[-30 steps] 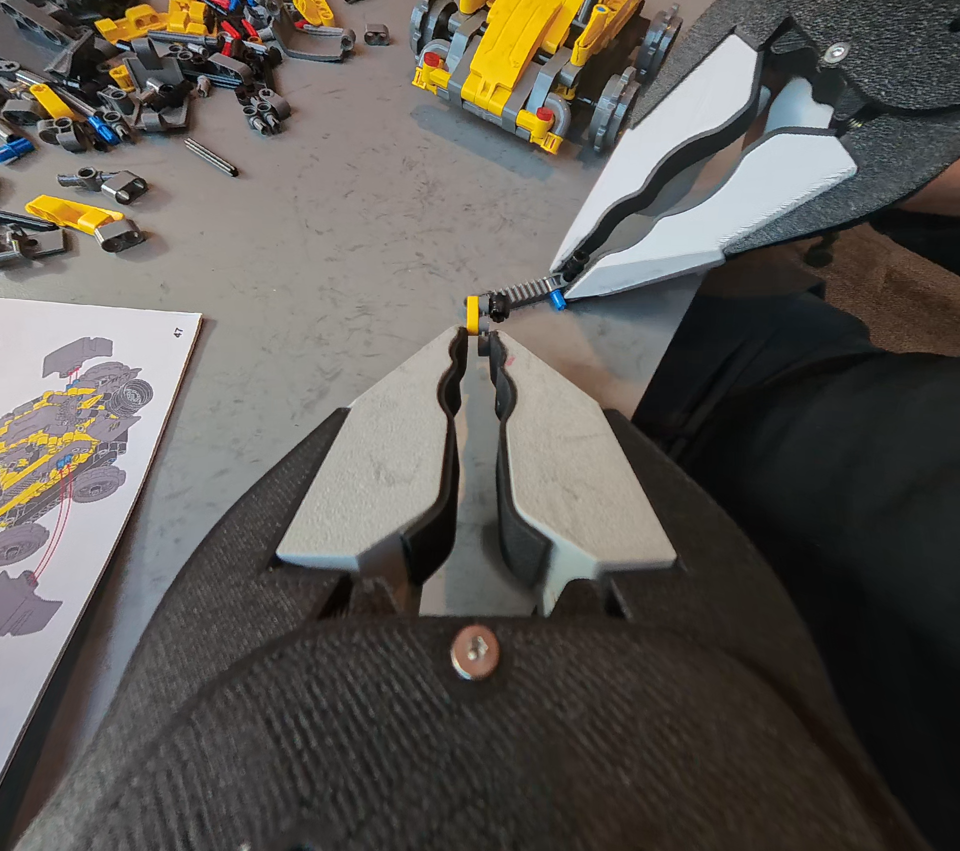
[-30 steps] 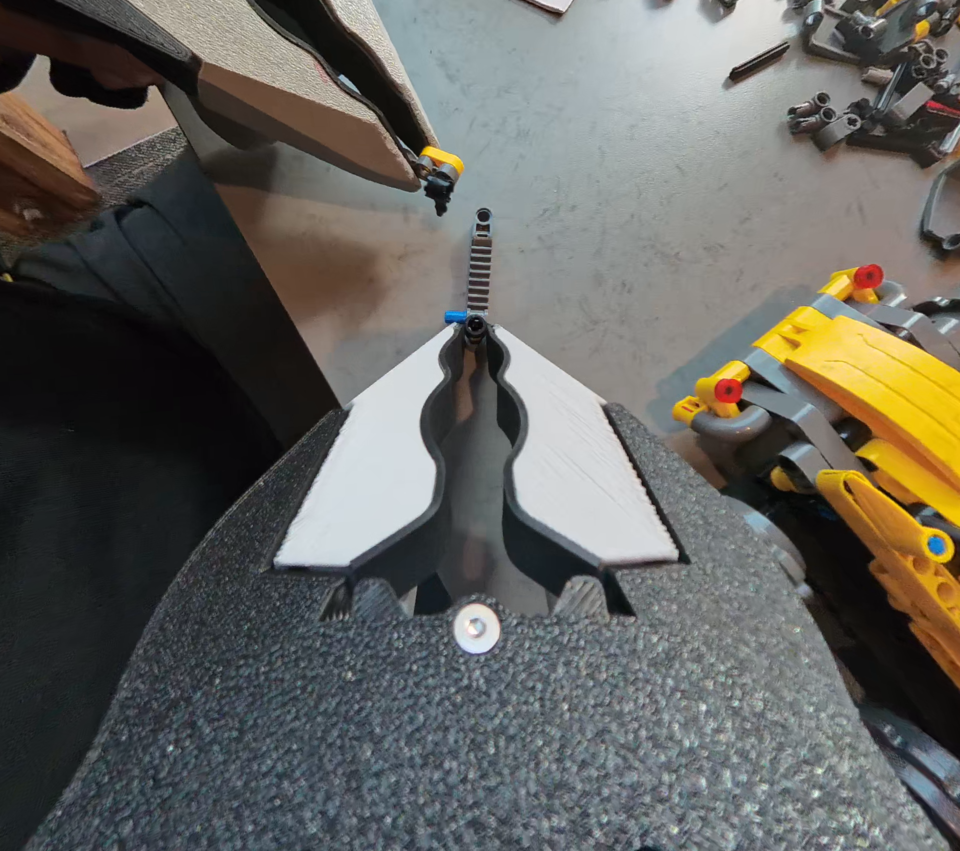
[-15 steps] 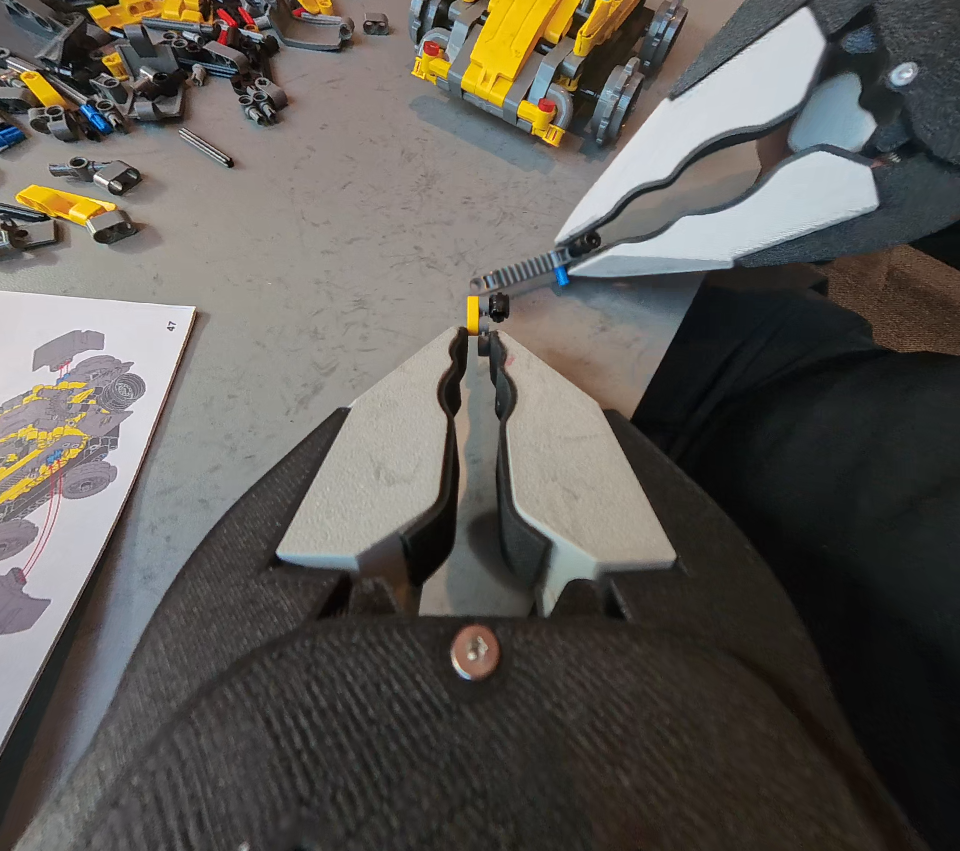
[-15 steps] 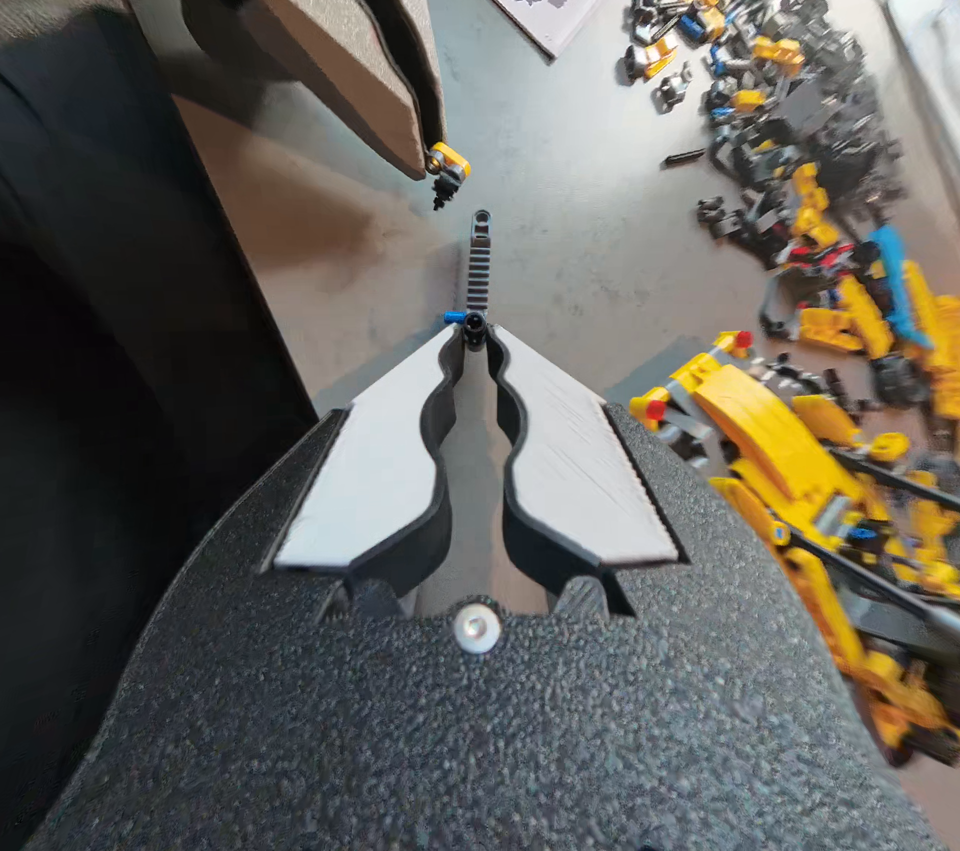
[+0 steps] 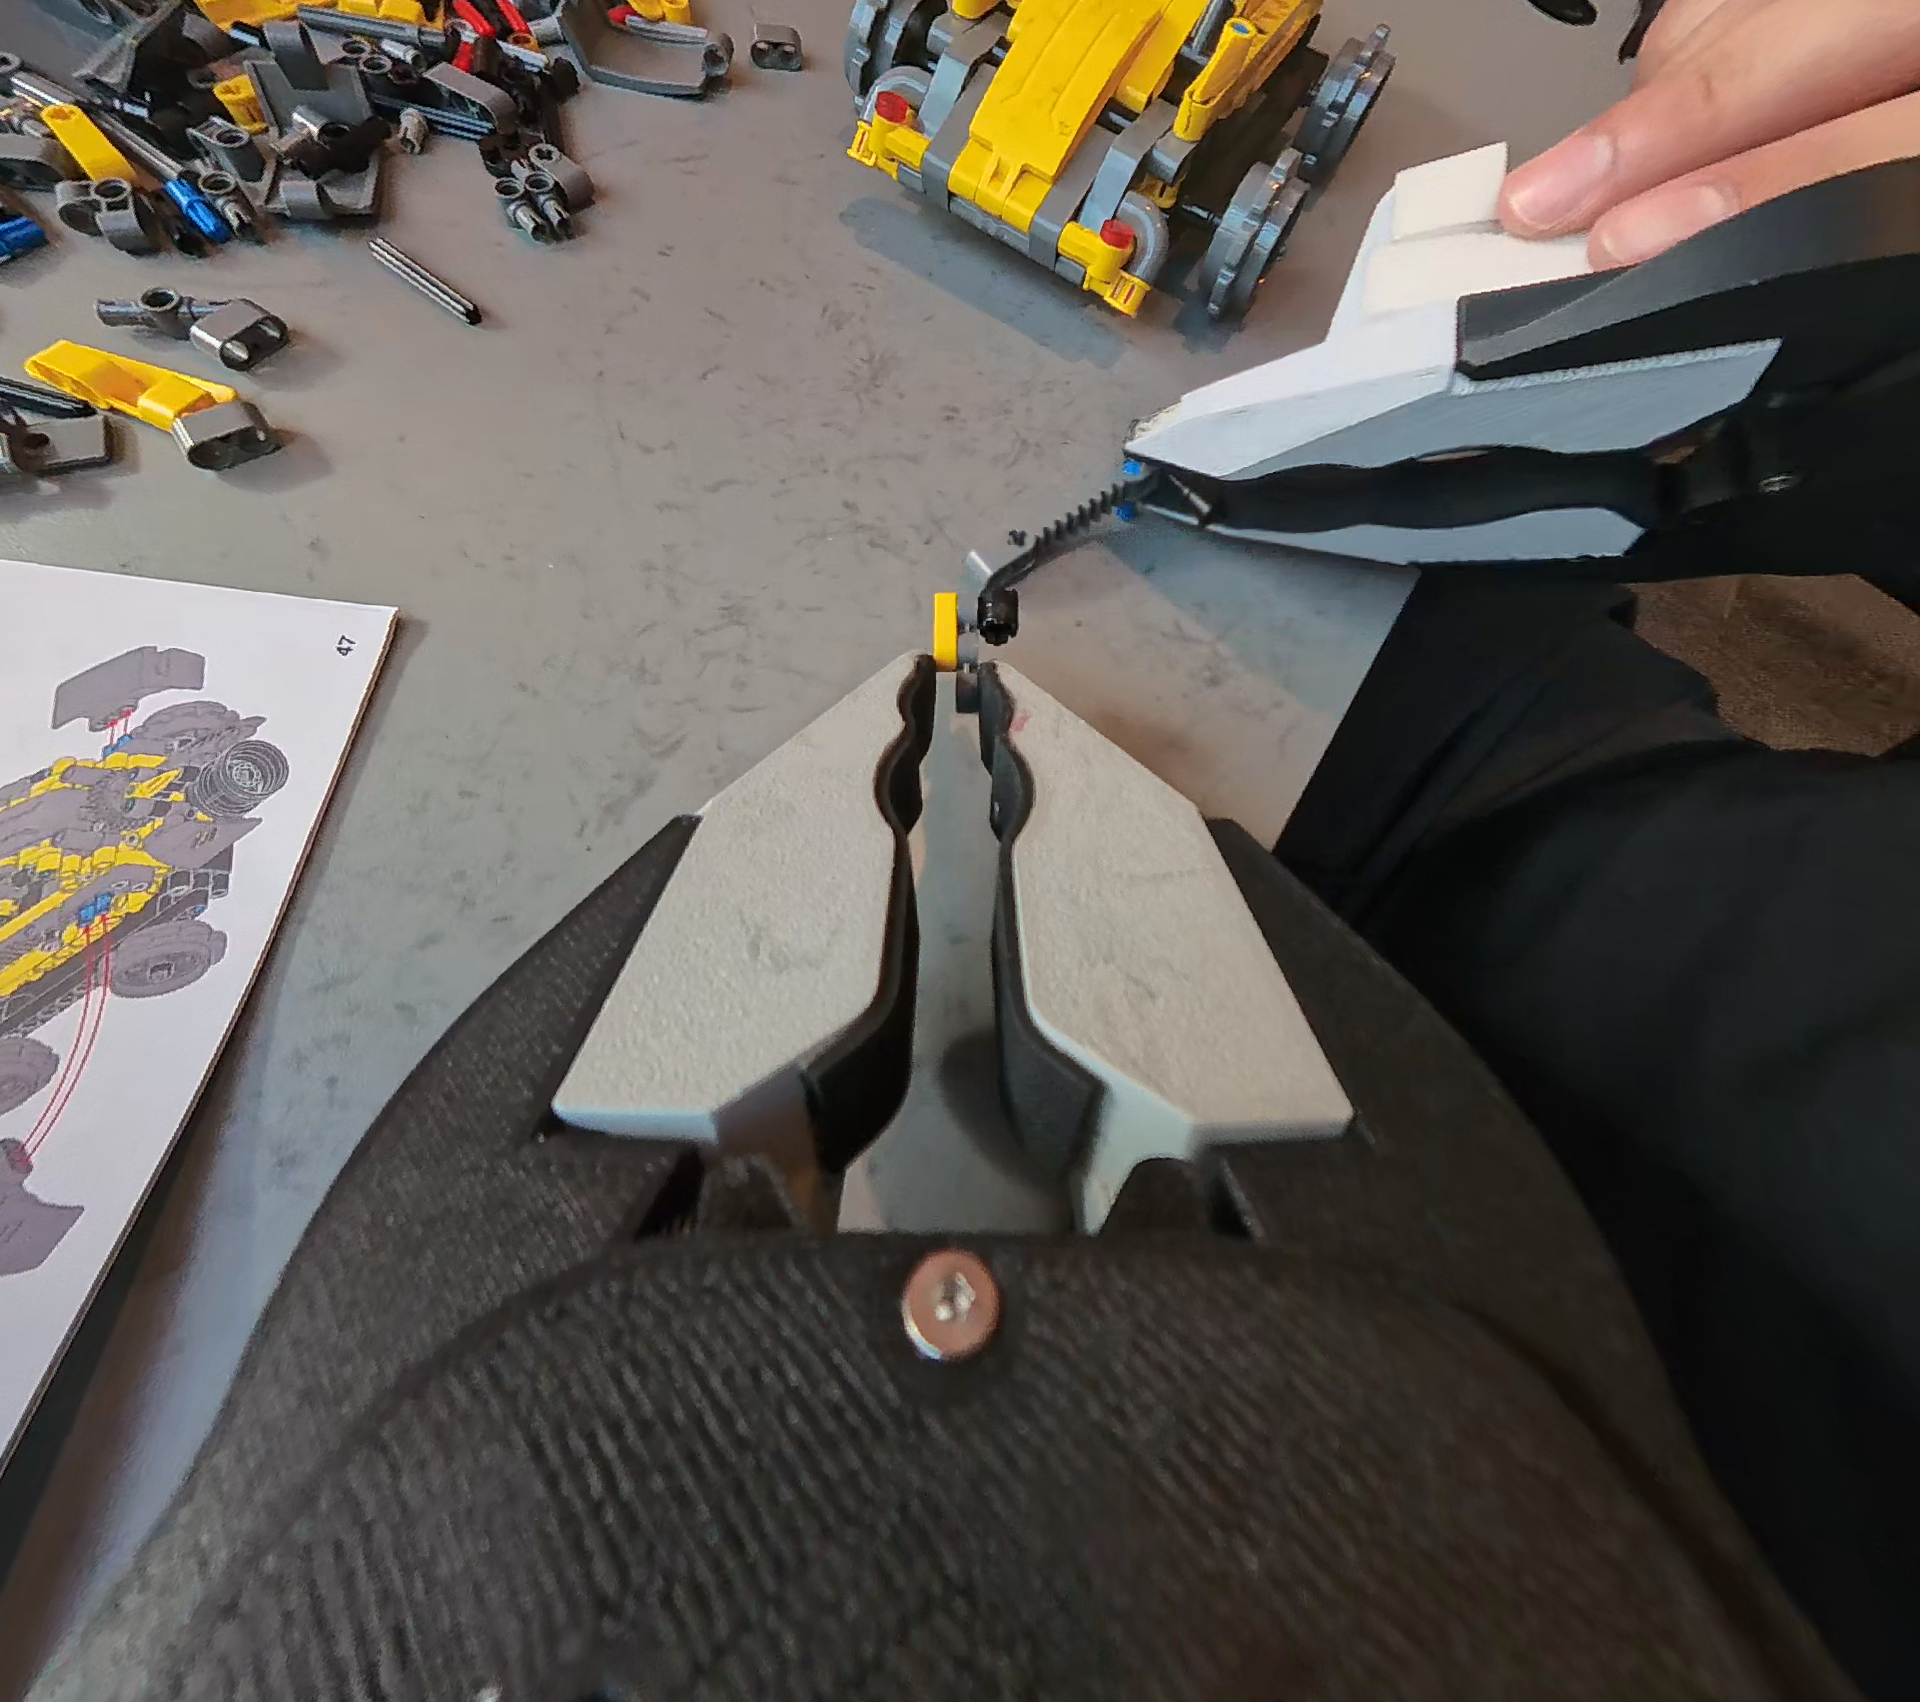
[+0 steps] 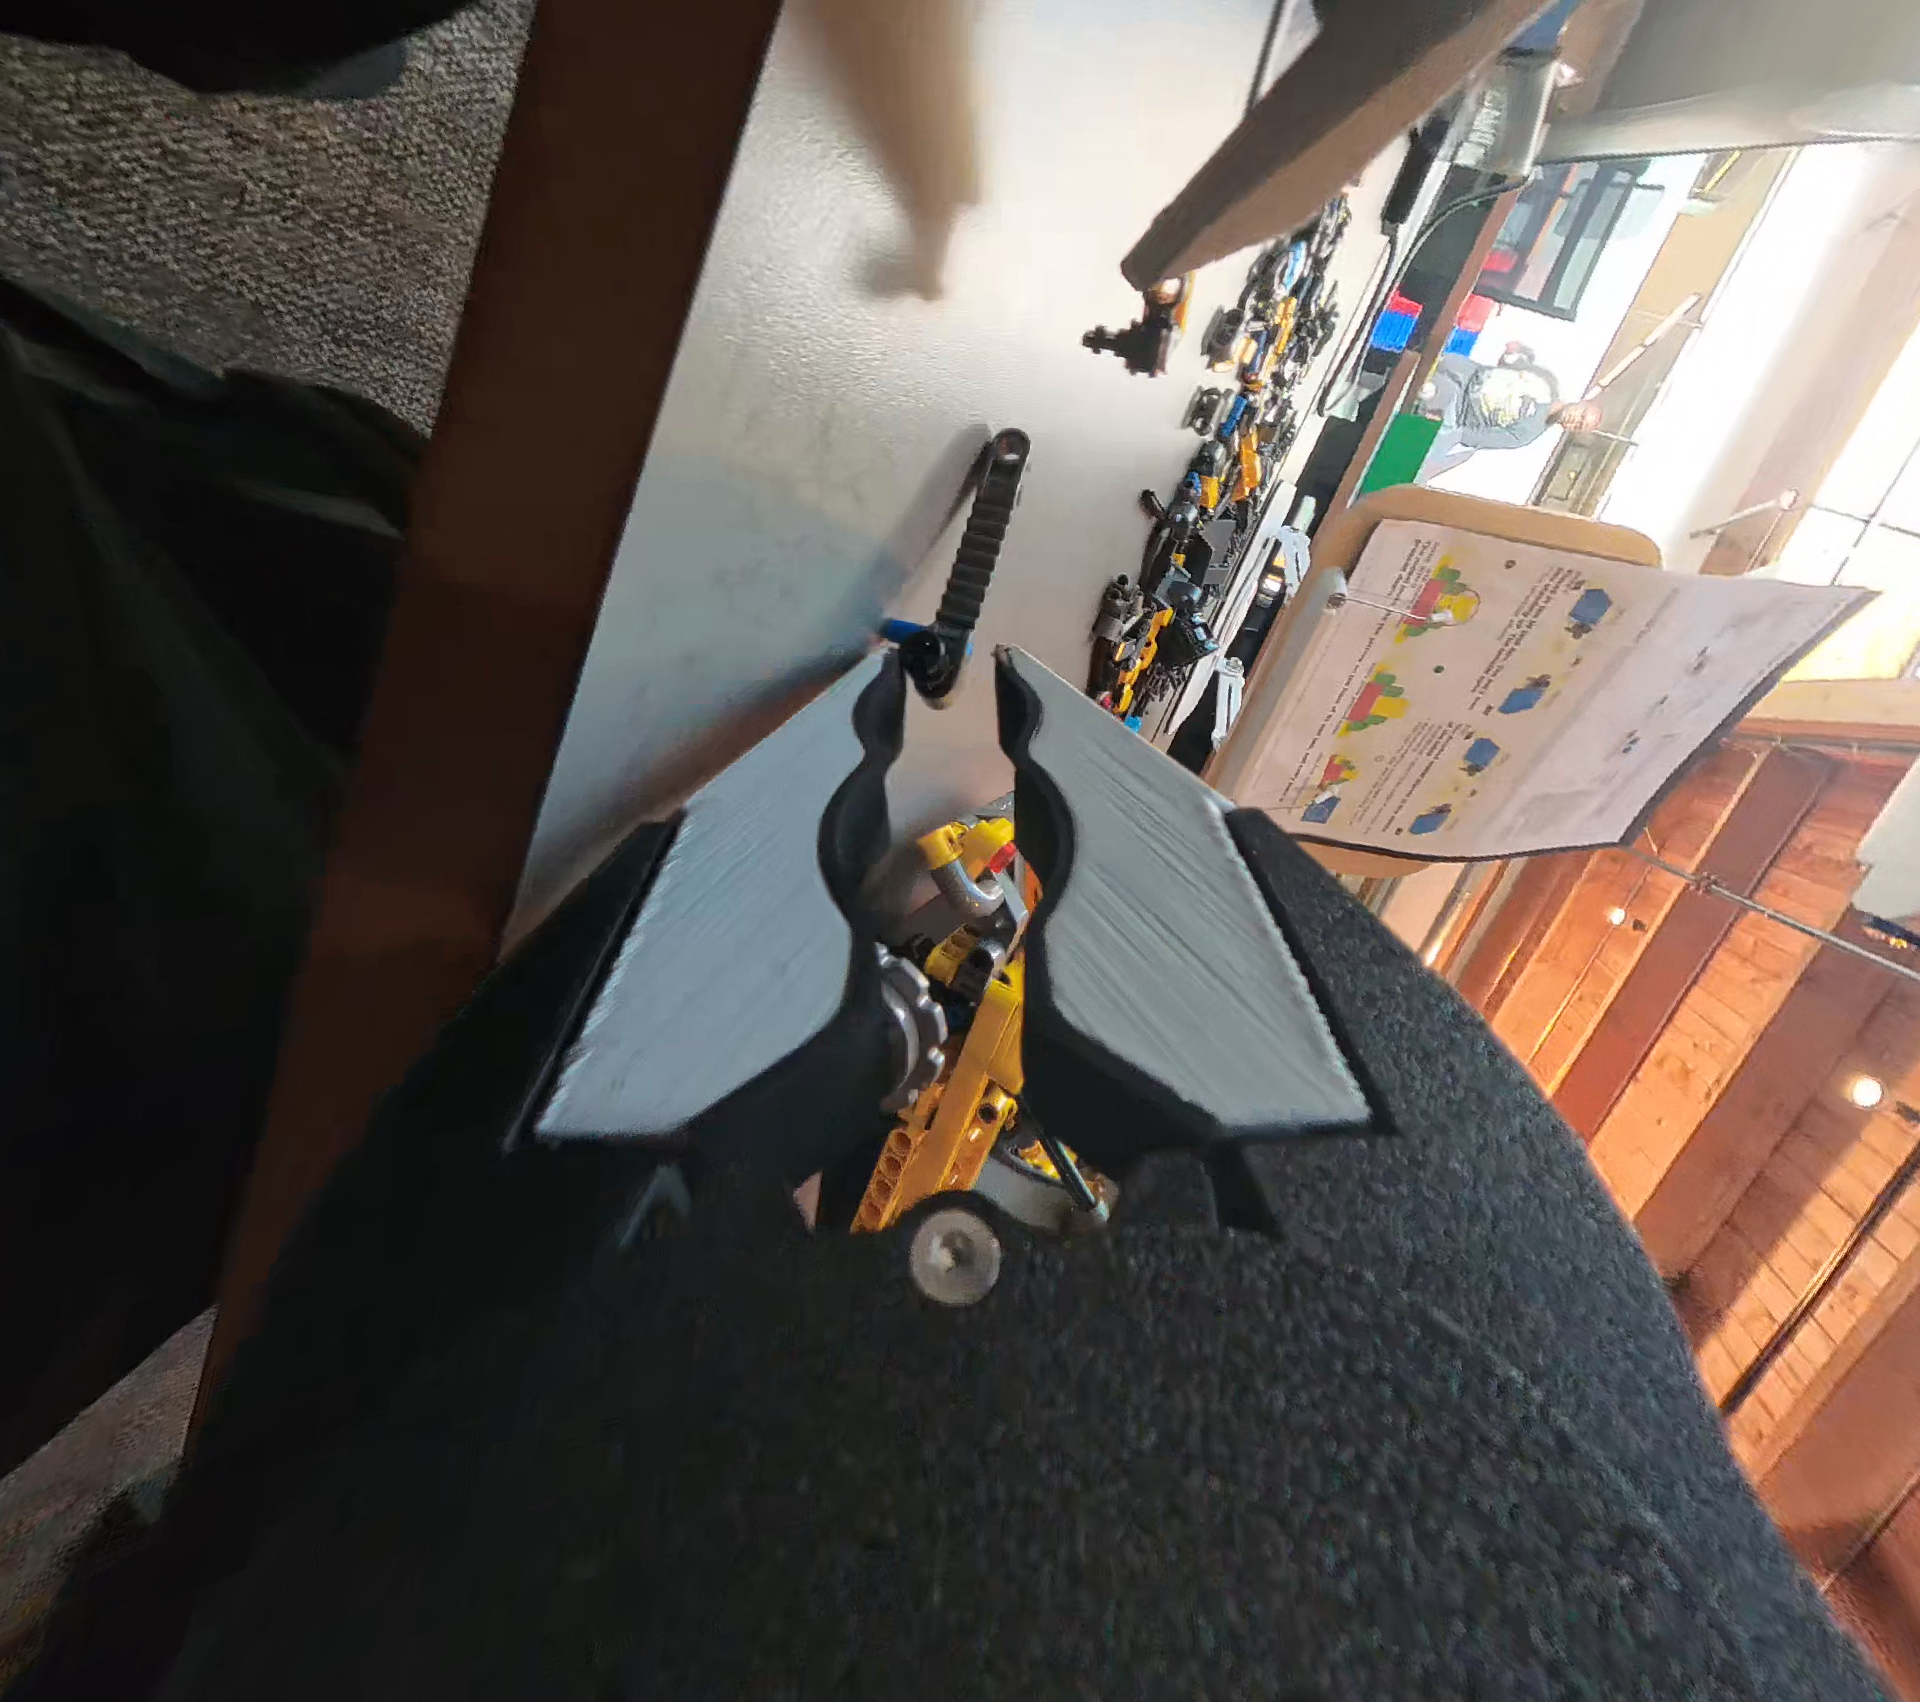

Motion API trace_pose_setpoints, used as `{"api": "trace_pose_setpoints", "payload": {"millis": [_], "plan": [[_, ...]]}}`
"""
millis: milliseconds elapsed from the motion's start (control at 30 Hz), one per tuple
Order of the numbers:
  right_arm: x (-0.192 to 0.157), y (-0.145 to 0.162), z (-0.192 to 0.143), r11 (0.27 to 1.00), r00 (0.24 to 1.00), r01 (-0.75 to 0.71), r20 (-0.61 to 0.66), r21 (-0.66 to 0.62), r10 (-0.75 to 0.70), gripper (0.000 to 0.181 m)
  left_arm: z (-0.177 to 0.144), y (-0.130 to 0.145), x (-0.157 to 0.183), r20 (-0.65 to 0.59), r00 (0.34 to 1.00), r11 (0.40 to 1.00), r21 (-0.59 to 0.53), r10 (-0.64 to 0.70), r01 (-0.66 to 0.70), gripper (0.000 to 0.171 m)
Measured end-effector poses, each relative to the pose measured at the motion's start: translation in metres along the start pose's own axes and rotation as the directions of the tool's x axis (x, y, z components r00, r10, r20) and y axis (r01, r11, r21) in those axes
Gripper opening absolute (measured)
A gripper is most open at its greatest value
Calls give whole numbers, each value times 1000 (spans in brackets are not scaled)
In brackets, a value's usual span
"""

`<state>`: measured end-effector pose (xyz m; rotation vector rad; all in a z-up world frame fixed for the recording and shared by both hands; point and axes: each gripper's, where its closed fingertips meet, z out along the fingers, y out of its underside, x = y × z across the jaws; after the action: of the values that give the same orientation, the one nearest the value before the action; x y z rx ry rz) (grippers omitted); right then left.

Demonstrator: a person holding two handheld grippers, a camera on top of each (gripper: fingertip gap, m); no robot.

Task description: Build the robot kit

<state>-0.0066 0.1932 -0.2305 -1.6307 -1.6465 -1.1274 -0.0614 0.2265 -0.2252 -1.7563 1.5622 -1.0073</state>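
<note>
Left wrist view shows the left gripper point(image 5: 956, 678) clenched on a small yellow piece point(image 5: 945, 626) above the grey table point(image 5: 675, 457). The right gripper point(image 6: 945, 663) has its jaws parted. The black toothed rack point(image 6: 977, 546) leans against one finger, its far end just beside the yellow piece's black pin point(image 5: 1000, 613).

- L gripper point(image 5: 958, 678) pinches small yellow-grey piece point(image 5: 948, 634) over grey table point(image 5: 644, 447).
- R gripper point(image 5: 1148, 480) beside, w/ black toothed rack point(image 5: 1075, 522).
- Yellow vehicle model point(image 5: 1101, 42) behind.
</note>
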Motion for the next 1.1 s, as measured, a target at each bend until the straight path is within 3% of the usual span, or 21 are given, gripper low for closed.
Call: {"api": "trace_pose_setpoints", "payload": {"millis": [200,367,533,700,900,1100], "plan": [[-4,0,-11,998,999,-27,25,51,25,27,0,0,1,-3,1000,1000,2,5,-5,5],[0,8,-26,968,973,-220,93,123,210,36,0,0,1,-2,1000,1000,1,1,-1,5],[3,21,-27,837,835,-532,245,129,493,43,1,1,0,7,1000,1000,-4,4,-4,6],[-1,12,-26,649,640,-748,410,138,650,42,2,1,-1,15,1000,1000,-2,9,-9,5],[-9,3,-28,501,490,-856,508,127,709,45,2,2,0,23,1000,1000,2,22,-22,6],[-15,0,-26,445,422,-890,545,98,724,48,2,3,1,15,1000,1000,5,20,-20,5]]}}
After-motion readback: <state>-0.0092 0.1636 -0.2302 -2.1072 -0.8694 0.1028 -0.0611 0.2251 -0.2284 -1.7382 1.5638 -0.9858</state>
